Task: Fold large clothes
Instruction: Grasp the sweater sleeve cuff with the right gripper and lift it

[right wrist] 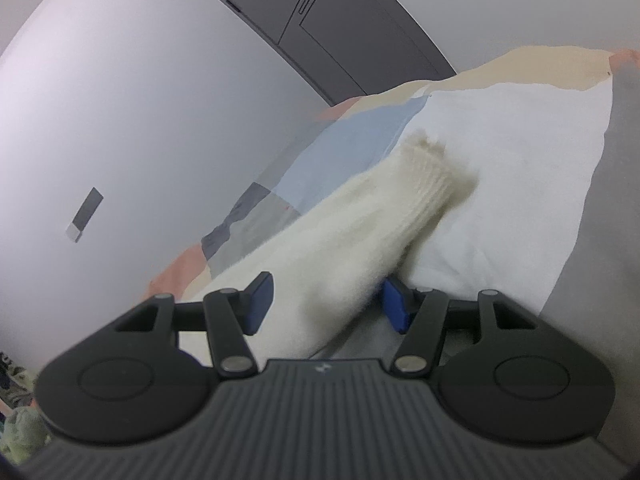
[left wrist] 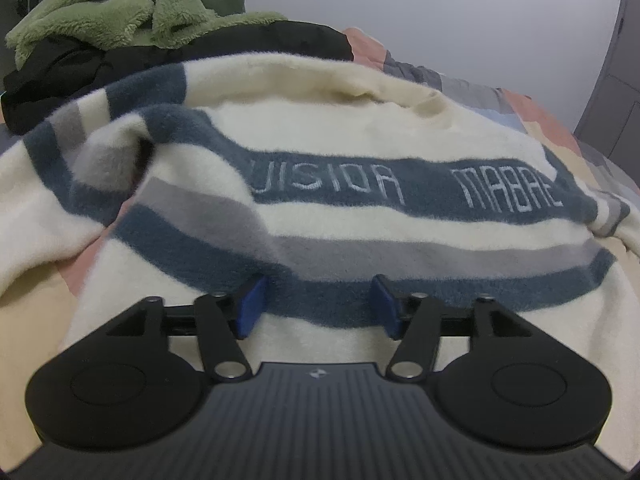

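Left hand-held gripper, jaws apart and gripping nothing, hovers over the striped sweater; blue pads stand either side of a navy stripe without pinching it; ahead of it the cream body with its lettered band lies spread on the patchwork bed cover; farther ahead and to its left sits a heap of black cloth topped by a green fleece. Right hand-held gripper, jaws likewise apart, straddles the cream sleeve; the sleeve runs forward between the pads to its ribbed cuff, which rests on a white pillow; whether either pad touches the fabric cannot be told. Handling, as judged: the knit looks soft, thick and limp, light but bulky, unlikely to slip yet prone to sag and bunch; best taken at firm edges, namely cuff, hem or shoulder seam, with a full pinch through both layers.
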Demonstrator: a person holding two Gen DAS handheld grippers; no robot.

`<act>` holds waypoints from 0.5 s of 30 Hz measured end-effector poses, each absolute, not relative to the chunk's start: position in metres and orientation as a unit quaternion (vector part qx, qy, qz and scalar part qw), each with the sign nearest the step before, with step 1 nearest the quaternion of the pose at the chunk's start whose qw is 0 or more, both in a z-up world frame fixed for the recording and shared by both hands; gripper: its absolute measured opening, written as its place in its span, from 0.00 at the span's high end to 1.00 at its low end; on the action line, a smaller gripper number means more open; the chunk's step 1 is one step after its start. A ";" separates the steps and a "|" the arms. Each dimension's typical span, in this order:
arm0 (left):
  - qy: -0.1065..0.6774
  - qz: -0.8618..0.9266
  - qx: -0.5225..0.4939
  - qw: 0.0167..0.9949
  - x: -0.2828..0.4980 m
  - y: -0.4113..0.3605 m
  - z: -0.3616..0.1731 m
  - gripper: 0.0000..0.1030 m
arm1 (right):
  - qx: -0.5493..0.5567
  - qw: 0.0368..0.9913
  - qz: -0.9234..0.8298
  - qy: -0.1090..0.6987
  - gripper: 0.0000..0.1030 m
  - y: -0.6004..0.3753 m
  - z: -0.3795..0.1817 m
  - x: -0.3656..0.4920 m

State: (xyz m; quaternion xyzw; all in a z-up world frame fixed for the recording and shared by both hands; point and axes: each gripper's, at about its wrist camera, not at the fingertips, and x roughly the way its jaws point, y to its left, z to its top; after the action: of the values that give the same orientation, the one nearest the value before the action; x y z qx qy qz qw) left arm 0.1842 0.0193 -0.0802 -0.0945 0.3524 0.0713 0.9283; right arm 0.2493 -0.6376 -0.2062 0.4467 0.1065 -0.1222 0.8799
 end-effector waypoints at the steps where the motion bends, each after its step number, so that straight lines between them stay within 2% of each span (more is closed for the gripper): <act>1: 0.353 0.070 -0.092 0.929 0.184 0.018 -0.081 0.28 | 0.445 0.881 -0.123 0.106 0.43 -0.636 -0.206 0.255; 3: 0.353 0.067 -0.086 0.929 0.185 0.015 -0.082 0.23 | 0.443 0.882 -0.124 0.106 0.42 -0.636 -0.206 0.255; 9: 0.354 0.068 -0.100 0.927 0.183 0.017 -0.080 0.22 | 0.430 0.889 -0.119 0.105 0.41 -0.634 -0.203 0.266; 10: 0.354 0.068 -0.104 0.927 0.183 0.018 -0.079 0.22 | 0.429 0.889 -0.116 0.106 0.43 -0.635 -0.203 0.272; 12: 0.356 0.072 -0.107 0.926 0.183 0.020 -0.075 0.22 | 0.429 0.890 -0.107 0.112 0.63 -0.639 -0.200 0.281; 13: 0.358 0.076 -0.106 0.925 0.183 0.020 -0.074 0.22 | 0.426 0.890 -0.104 0.121 0.79 -0.640 -0.198 0.287; 14: 0.360 0.079 -0.107 0.923 0.183 0.022 -0.071 0.22 | 0.419 0.893 -0.102 0.129 0.85 -0.639 -0.194 0.292; 15: 0.362 0.082 -0.108 0.922 0.182 0.023 -0.069 0.22 | 0.409 0.897 -0.099 0.133 0.86 -0.637 -0.189 0.295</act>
State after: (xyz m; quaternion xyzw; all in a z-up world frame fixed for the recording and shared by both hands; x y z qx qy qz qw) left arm 0.1821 0.0230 -0.0687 -0.1080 0.3619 0.0823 0.9223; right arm 0.2945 -0.6374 -0.1889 0.4092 0.1333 -0.0990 0.8972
